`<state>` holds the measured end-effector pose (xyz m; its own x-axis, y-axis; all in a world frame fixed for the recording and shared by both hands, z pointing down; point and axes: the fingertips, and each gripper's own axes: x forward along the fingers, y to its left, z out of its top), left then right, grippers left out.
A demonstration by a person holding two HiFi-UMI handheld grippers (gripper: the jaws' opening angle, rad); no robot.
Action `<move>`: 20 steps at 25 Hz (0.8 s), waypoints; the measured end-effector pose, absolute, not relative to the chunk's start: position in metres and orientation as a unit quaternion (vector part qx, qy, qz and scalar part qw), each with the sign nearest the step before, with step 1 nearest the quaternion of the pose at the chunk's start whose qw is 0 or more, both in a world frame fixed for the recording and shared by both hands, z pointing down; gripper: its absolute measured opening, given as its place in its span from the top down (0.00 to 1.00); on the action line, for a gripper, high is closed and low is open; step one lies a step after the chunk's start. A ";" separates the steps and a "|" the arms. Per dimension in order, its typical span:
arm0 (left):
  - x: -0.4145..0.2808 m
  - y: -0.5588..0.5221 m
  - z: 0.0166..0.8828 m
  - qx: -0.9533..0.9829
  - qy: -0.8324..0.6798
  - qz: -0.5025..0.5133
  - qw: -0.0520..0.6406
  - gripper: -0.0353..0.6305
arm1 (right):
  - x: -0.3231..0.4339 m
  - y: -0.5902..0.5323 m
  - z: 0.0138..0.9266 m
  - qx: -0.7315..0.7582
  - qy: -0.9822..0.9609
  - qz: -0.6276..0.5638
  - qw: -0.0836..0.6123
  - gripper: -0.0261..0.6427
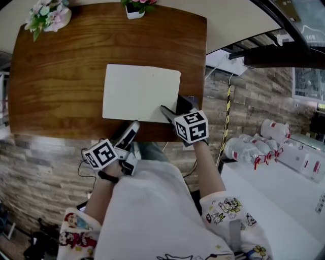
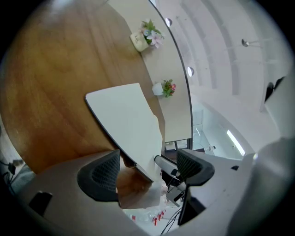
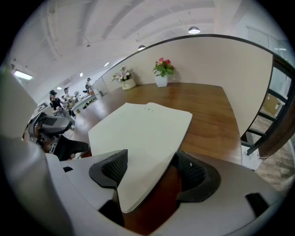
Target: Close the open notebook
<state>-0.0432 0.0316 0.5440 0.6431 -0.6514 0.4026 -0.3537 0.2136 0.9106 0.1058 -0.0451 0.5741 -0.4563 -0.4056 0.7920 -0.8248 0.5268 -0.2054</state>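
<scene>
The notebook (image 1: 141, 92) lies flat on the brown wooden table (image 1: 56, 76), a single cream rectangle with its plain top face showing. My right gripper (image 1: 173, 107) is at its near right corner. In the right gripper view the jaws (image 3: 150, 168) stand open with that corner of the notebook (image 3: 143, 133) lying between them. My left gripper (image 1: 132, 128) hangs at the table's front edge, just short of the notebook's near side. It (image 2: 147, 166) is open and holds nothing, and the notebook (image 2: 126, 120) shows beyond it.
Two small flower pots stand at the table's far edge, one at the left (image 1: 48, 15) and one near the middle (image 1: 137, 7). The front edge of the table runs right under both grippers. White bottles (image 1: 254, 147) sit on a white surface to the right.
</scene>
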 end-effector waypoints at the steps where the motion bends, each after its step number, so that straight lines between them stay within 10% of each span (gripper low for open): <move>1: -0.043 0.031 0.545 0.612 -0.408 -0.115 0.668 0.41 | 0.106 -0.045 0.574 0.385 -0.800 0.298 0.352 0.50; 20: -0.045 0.021 0.547 0.562 -0.413 -0.181 0.694 0.41 | 0.107 -0.045 0.575 0.381 -0.801 0.298 0.354 0.50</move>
